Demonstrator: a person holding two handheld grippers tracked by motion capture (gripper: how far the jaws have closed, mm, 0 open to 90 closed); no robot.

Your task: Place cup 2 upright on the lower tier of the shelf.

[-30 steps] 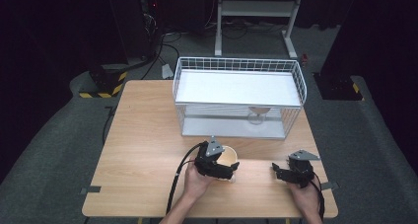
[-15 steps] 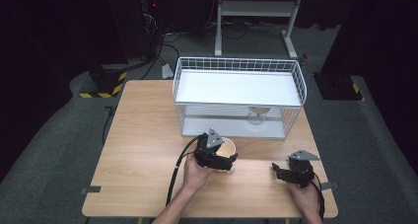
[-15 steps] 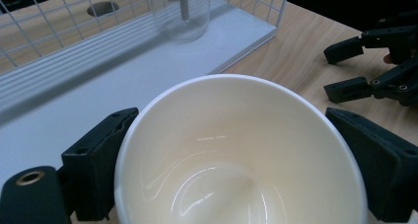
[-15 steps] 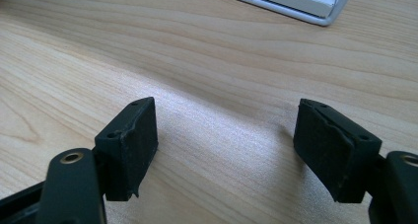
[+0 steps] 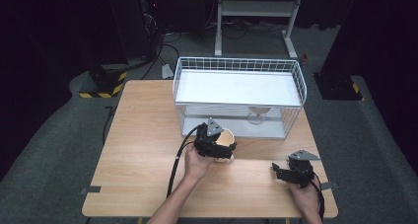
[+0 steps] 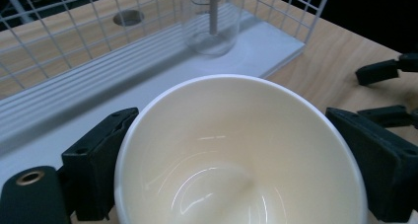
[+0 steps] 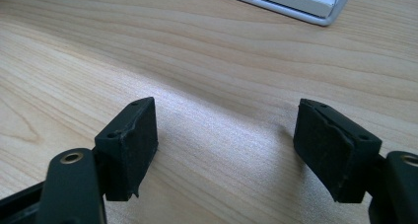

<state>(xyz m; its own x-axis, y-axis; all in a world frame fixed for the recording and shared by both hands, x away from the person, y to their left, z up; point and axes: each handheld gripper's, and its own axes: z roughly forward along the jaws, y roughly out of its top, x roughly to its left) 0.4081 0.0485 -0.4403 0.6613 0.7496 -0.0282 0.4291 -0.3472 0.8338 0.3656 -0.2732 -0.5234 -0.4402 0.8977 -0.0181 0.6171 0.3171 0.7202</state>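
Note:
A cream cup (image 5: 226, 136) sits between the jaws of my left gripper (image 5: 223, 146), just in front of the white wire rack (image 5: 236, 65). In the left gripper view the cup (image 6: 241, 155) lies between both black pads (image 6: 101, 160), which press on its sides, and it looks empty. My left gripper (image 6: 246, 150) is shut on it. Near the table's front right, my right gripper (image 5: 277, 170) rests low over the wood. Its jaws stand apart with bare table between them in the right gripper view (image 7: 226, 140).
A clear glass beaker (image 5: 257, 115) stands on the rack's lower white shelf (image 6: 148, 81), straight beyond the cup. The rack has a white upper shelf. The wooden table (image 5: 143, 135) is bare at the left. My right gripper (image 6: 389, 93) lies off to the cup's right.
My left gripper has carried the cup away from the front edge toward the rack and slightly upward. The right gripper has stayed where it was.

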